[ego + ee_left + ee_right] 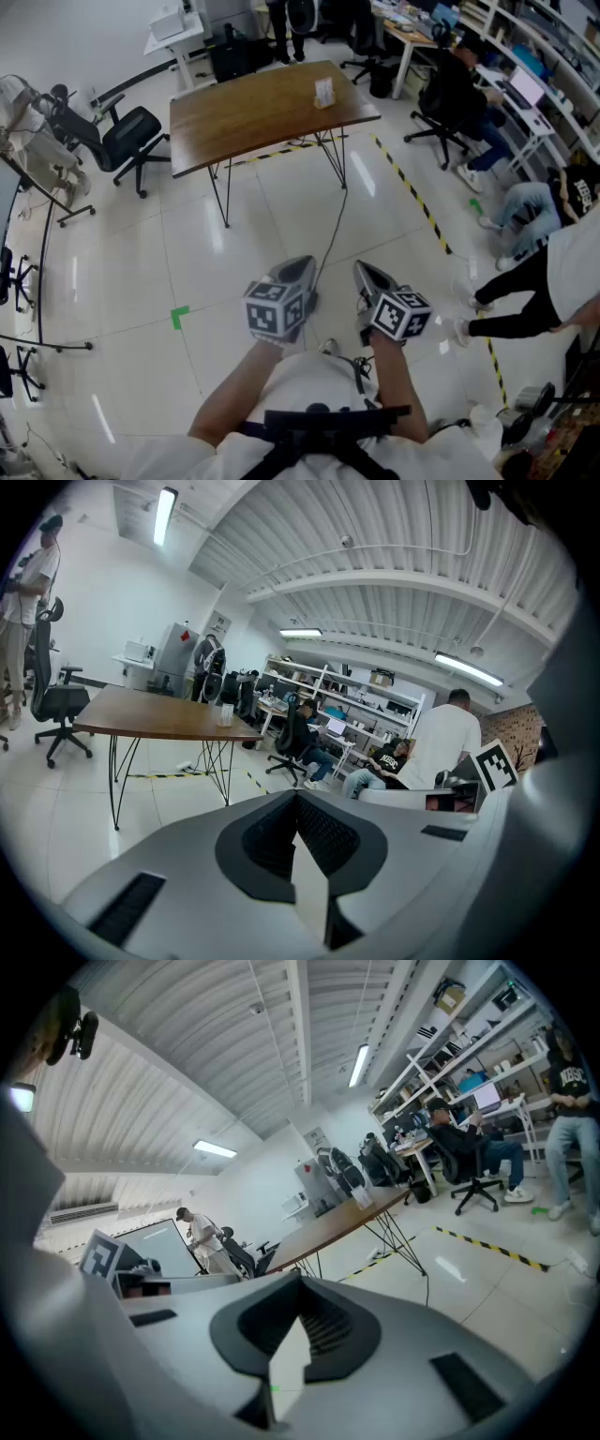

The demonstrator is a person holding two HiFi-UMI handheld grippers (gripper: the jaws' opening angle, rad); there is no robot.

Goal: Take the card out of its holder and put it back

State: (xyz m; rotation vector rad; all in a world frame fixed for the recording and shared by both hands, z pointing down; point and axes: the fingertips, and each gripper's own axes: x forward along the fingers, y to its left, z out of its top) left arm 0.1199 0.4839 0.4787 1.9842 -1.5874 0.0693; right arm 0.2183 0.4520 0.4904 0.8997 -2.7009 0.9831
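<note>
1. The left gripper (pixel 302 265), lower centre: smooth grey shell, black ribbed pads, black-and-white square-marker cube (pixel 275 307).
2. The right gripper (pixel 364 270): matching grey shell and second marker cube (pixel 401 315).
3. Clothing: white short-sleeved shirt (pixel 319 375), black chest harness (pixel 323 424).

I count two tools, my left tool (pixel 298 272) and my right tool (pixel 367 274). There is one wooden bench (pixel 253 112), one card holder (pixel 323 92), and two green tape marks (pixel 180 317) on the floor.
</note>
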